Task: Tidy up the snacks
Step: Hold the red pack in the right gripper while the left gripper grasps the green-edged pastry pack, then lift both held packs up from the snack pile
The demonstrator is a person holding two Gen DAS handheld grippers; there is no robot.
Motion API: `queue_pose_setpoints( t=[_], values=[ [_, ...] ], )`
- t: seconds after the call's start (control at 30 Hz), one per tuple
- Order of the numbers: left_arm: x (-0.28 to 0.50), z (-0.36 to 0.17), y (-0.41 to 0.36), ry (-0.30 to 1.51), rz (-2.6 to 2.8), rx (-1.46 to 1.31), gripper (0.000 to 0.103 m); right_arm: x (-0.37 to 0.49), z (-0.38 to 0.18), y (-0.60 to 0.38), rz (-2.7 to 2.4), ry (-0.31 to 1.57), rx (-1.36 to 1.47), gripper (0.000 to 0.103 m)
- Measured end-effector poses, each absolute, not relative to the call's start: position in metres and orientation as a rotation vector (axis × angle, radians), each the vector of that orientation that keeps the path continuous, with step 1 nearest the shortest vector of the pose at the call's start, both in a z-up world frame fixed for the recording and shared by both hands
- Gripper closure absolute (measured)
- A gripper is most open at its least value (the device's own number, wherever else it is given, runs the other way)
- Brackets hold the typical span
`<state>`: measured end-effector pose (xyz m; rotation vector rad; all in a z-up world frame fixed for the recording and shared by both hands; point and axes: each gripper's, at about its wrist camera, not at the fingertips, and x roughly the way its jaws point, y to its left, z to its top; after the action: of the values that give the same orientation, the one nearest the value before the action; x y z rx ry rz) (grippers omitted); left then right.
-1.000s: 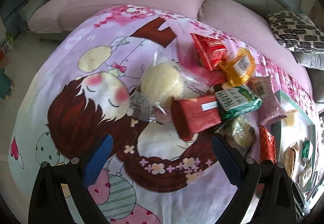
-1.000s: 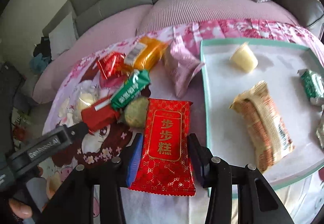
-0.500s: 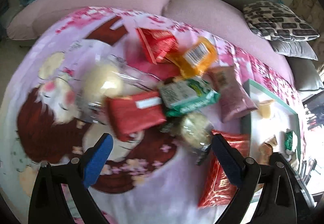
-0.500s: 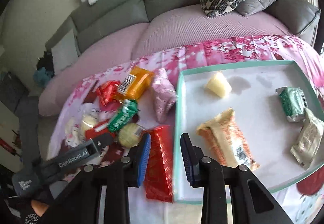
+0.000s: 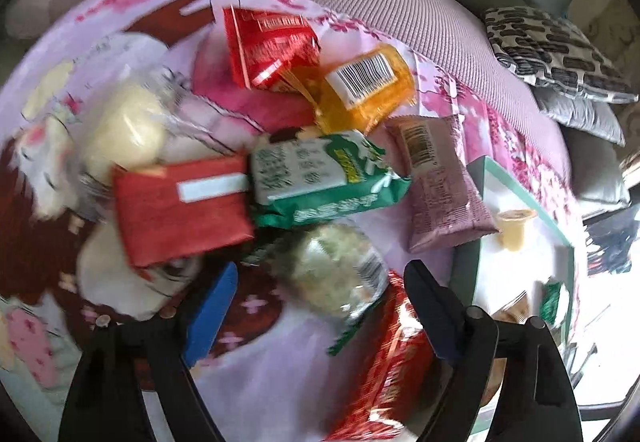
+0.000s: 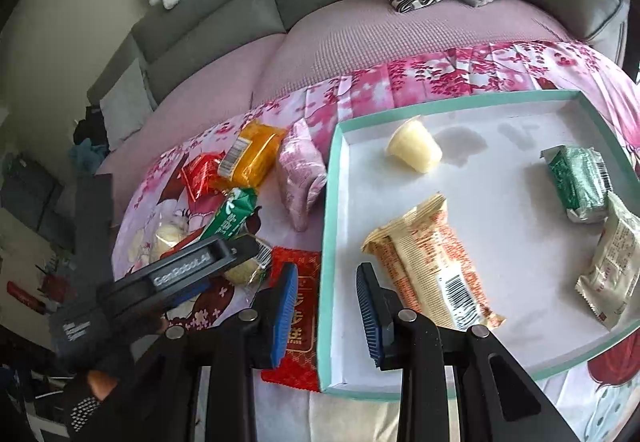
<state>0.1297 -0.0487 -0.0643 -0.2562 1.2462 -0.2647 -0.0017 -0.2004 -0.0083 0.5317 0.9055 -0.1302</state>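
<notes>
Snack packets lie heaped on a pink cartoon cloth. My left gripper (image 5: pixel 320 310) points down at the heap. Its jaws are closing, with a round greenish pastry in a clear wrapper (image 5: pixel 332 274) between them; the pads are apart from it. A red gold-printed packet (image 5: pixel 384 358) lies flat beside the pastry. My right gripper (image 6: pixel 328 294) is shut with nothing in it, over the near left rim of the teal-edged white tray (image 6: pixel 332 202). The same red packet (image 6: pixel 298 322) lies under its left finger.
In the heap are a green packet (image 5: pixel 328 182), a dark red one (image 5: pixel 180 210), a pale bun (image 5: pixel 124 130), an orange packet (image 5: pixel 360 90) and a mauve one (image 5: pixel 440 182). The tray holds a jelly cup (image 6: pixel 414 150), a long orange-printed packet (image 6: pixel 432 266) and two small packets. A sofa lies behind.
My left gripper has come down and to the right over the heap, and its jaws have narrowed. My right gripper's jaws have closed and moved from the red packet towards the tray.
</notes>
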Motion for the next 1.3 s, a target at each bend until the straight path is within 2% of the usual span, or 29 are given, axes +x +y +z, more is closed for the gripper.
queue_pose_setpoints(
  t=[0.23,0.47,0.53,0.9,1.03,1.1,1.3],
  values=[
    [0.141,-0.068,-0.056,1.239,-0.164,-0.263,0.017,-0.003,-0.012,-0.208,-0.127,0.916,0.551,0.071],
    [0.137,-0.066,-0.043,1.238,-0.128,-0.269,0.05,-0.002,-0.014,-0.204,-0.111,0.928,0.539,0.071],
    [0.133,-0.067,-0.035,1.248,-0.15,-0.285,0.054,0.0,-0.014,-0.199,-0.098,0.935,0.526,0.07],
    [0.097,-0.071,0.029,1.299,-0.114,-0.406,0.054,0.016,-0.03,-0.152,0.01,1.028,0.407,0.068],
    [0.086,-0.073,0.051,1.3,-0.084,-0.463,0.054,0.022,-0.04,-0.135,0.043,1.055,0.361,0.048],
    [0.087,-0.073,0.059,1.295,-0.073,-0.481,0.054,0.024,-0.039,-0.129,0.043,1.056,0.334,0.044],
    [0.087,-0.07,0.075,1.288,-0.061,-0.519,0.054,0.033,-0.046,-0.107,-0.006,1.082,0.196,0.037]
  ],
)
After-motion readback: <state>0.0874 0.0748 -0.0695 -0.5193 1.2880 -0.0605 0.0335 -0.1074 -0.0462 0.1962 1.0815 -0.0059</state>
